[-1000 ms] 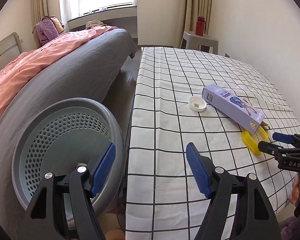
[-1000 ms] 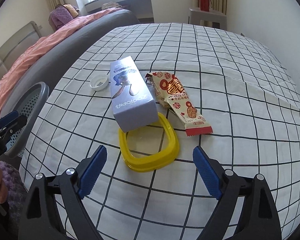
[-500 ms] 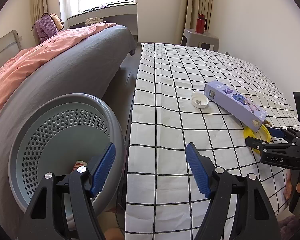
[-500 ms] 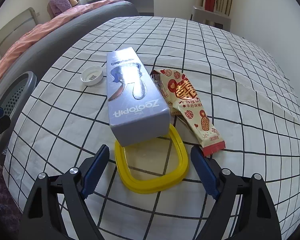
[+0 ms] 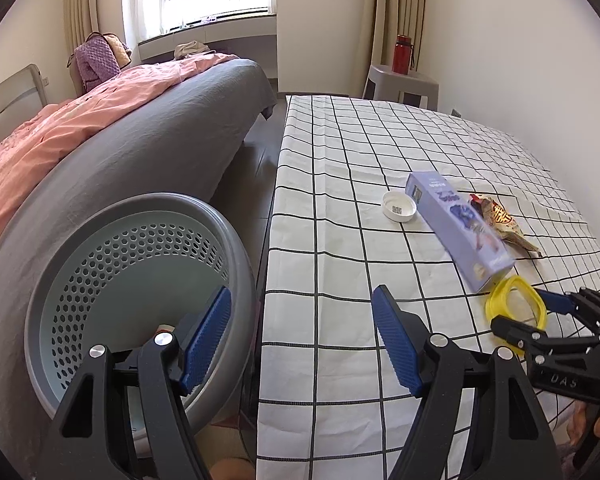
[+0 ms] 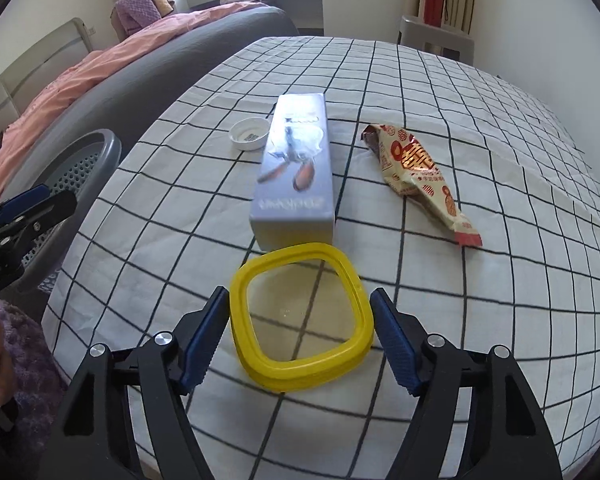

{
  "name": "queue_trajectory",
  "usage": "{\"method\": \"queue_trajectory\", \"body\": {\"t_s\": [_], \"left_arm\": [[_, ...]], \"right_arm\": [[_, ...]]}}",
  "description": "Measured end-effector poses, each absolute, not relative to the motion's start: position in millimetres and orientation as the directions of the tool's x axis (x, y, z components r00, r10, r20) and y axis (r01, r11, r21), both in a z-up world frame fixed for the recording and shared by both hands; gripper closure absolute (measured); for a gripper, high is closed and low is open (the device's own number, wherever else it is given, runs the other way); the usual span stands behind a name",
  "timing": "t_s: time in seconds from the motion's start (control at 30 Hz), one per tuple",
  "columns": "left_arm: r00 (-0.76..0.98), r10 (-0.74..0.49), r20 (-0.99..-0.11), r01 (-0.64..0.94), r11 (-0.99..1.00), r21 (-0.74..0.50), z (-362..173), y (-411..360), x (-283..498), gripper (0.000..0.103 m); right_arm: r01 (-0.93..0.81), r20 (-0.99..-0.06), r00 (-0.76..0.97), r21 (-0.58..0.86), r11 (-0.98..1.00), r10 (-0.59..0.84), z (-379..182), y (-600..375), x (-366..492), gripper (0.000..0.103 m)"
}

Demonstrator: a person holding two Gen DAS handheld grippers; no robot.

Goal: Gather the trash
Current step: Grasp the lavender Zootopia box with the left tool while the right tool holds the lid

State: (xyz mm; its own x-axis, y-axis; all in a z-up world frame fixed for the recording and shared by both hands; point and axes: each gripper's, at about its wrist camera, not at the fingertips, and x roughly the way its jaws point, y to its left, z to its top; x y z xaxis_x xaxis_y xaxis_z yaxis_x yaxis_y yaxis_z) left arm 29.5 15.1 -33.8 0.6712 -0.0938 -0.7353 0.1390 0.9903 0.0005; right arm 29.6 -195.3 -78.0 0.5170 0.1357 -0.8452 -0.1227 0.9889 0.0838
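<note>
On the checked tablecloth lies a yellow-rimmed clear lid, also seen in the left wrist view. My right gripper straddles it, jaws closing, a pad close beside each side of the rim. Right behind the lid lies a purple box, with a white cap to its left and a red-and-cream snack wrapper to its right. My left gripper stands open over the rim of the grey perforated basket, holding nothing.
The basket sits off the table's left edge, beside a grey bed with a pink quilt. A small item lies partly hidden in the basket. A grey stool with a red bottle stands beyond the table's far end.
My right gripper has moved forward over the table until the yellow lid sits between its jaws, and the jaws have narrowed. The left gripper has kept still.
</note>
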Motion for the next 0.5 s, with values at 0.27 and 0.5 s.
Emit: {"method": "queue_trajectory", "body": {"t_s": [0.27, 0.5], "left_arm": [[0.645, -0.136, -0.752, 0.18, 0.983, -0.024, -30, 4, 26, 0.033], [0.603, -0.182, -0.776, 0.226, 0.973, -0.053, -31, -31, 39, 0.033]], "right_arm": [[-0.077, -0.829, 0.536, 0.144, 0.987, 0.163, -67, -196, -5, 0.033], [-0.02, -0.803, 0.576, 0.178, 0.984, 0.156, -45, -232, -3, 0.033]]}}
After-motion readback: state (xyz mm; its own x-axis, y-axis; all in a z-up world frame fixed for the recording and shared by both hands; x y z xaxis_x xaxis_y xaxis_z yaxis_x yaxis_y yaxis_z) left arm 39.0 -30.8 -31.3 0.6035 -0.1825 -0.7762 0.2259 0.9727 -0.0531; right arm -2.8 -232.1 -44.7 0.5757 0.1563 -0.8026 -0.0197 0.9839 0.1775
